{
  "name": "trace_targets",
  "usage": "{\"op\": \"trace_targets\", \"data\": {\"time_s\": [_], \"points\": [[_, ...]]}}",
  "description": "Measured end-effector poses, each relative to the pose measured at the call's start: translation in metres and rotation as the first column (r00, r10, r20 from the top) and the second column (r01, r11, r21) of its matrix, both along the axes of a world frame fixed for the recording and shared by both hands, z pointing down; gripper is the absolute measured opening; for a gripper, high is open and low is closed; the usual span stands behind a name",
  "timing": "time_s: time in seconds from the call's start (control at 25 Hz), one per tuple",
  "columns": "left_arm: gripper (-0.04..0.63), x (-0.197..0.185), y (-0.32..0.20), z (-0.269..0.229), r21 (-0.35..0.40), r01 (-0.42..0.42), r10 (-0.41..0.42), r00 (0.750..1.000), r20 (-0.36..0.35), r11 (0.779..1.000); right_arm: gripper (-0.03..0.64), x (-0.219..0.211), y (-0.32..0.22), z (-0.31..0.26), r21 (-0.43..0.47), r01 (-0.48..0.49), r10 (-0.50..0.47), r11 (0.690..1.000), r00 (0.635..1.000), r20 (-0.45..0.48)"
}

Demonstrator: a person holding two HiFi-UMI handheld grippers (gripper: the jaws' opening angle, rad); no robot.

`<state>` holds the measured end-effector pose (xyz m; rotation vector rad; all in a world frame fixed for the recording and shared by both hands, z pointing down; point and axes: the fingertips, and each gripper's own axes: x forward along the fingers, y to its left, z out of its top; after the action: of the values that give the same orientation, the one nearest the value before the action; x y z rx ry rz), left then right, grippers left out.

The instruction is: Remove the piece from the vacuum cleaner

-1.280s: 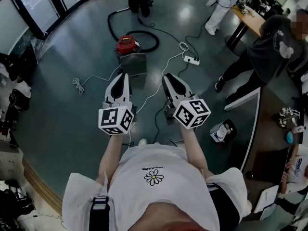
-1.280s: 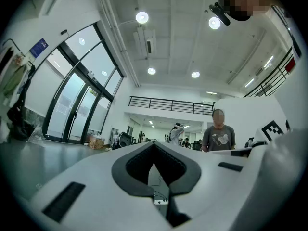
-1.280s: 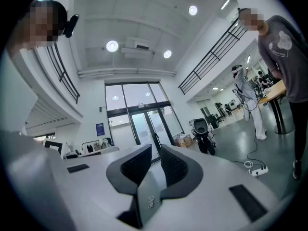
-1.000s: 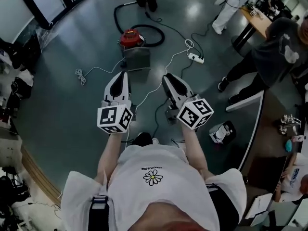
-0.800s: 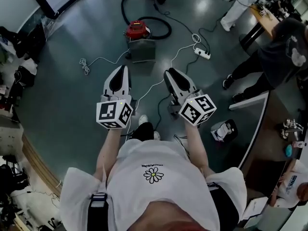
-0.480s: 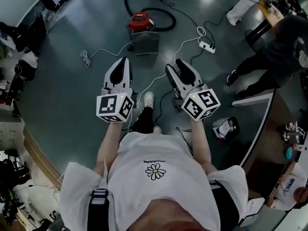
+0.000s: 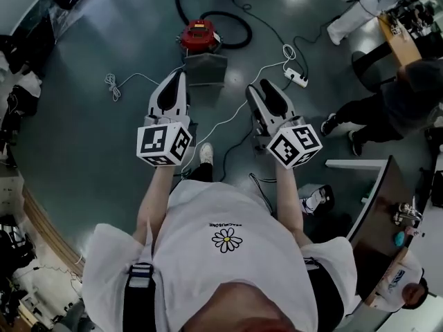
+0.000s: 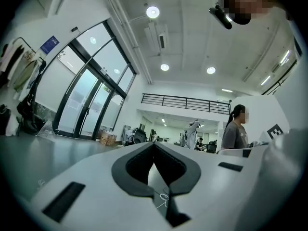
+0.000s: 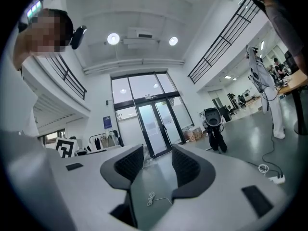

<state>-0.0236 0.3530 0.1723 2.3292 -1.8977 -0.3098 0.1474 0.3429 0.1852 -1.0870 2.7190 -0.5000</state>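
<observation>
A red vacuum cleaner (image 7: 199,33) sits on the grey floor ahead, with a grey boxy part (image 7: 205,68) against its near side and a black hose (image 7: 232,23) looping behind it. My left gripper (image 7: 176,78) is held out in the air just short of that grey part, with its jaws shut and empty (image 8: 154,146). My right gripper (image 7: 261,88) hovers to the right at the same height. Its jaws are opening, with only floor showing between them (image 9: 157,150). Neither gripper view shows the vacuum cleaner.
A white cable (image 7: 228,116) runs across the floor from a power strip (image 7: 295,79) and passes under the grippers. People stand at the right (image 7: 387,102) and top right (image 7: 349,19) by a desk (image 7: 408,43). A low partition (image 7: 367,185) borders the right. Glass doors (image 9: 154,124) are ahead.
I have walked closer to the vacuum cleaner, so both grippers now reach nearly to its grey part. The right gripper's jaws have spread apart; the left has stayed shut.
</observation>
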Motion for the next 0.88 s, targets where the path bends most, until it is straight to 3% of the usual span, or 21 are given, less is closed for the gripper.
{"op": "trace_targets", "data": {"time_s": [0.36,0.88], "points": [[0.006,-0.068,-0.108,0.015,-0.053,0.026,-0.027,1.0,-0.016,0.998,0.175,-0.051,-0.109,0.009,-0.021,-0.011,0.009,1.0,0.997,-0.077],[0.006,-0.096,-0.215,0.045,-0.117,0.053,-0.056,0.998,-0.015,0.992,0.175,-0.084,-0.23,0.058,-0.082,0.046,-0.06,0.996,0.981,-0.183]]}}
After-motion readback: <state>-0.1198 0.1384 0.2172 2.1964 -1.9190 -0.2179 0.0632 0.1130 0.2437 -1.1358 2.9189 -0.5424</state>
